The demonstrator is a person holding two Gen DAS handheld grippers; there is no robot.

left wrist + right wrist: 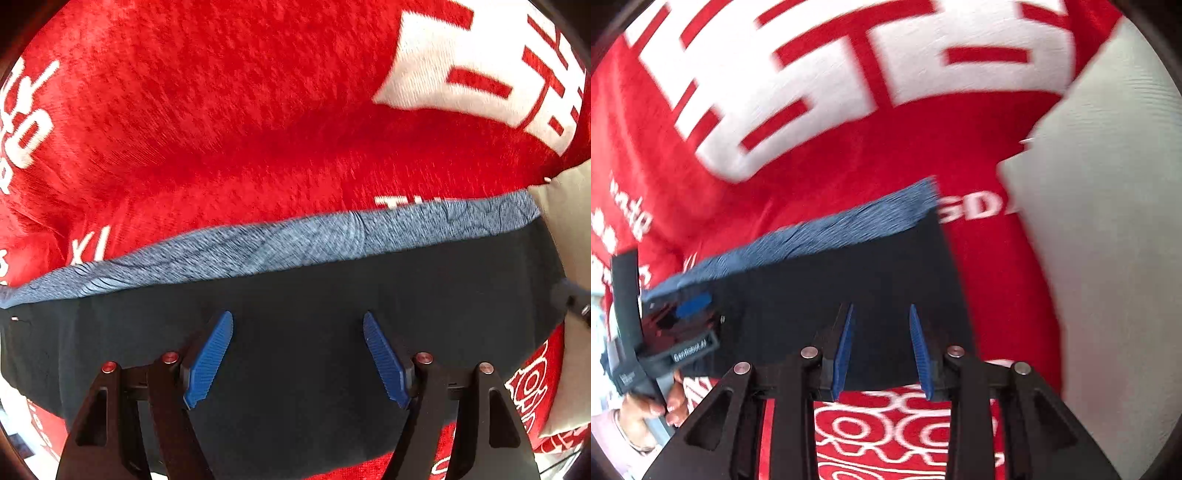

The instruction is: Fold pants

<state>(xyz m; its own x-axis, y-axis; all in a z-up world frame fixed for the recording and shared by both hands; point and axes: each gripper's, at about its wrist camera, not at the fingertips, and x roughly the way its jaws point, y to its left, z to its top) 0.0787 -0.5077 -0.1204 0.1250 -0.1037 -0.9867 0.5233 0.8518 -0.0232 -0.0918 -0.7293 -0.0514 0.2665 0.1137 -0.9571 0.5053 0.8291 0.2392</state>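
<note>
The dark navy pants (314,295) lie folded on a red blanket, with a blue heathered waistband (280,243) along their far edge. My left gripper (297,325) is open just above the dark cloth, holding nothing. In the right wrist view the same pants (849,273) and their blue waistband (820,232) lie ahead. My right gripper (881,317) is open over the pants' near right part, empty. The left gripper (683,317) shows at the left of that view, held by a hand.
A red blanket with white lettering (221,110) covers the surface under the pants; it also fills the right wrist view (812,166). A pale grey-white cloth or pillow (1108,221) lies at the right and shows at the left wrist view's right edge (569,206).
</note>
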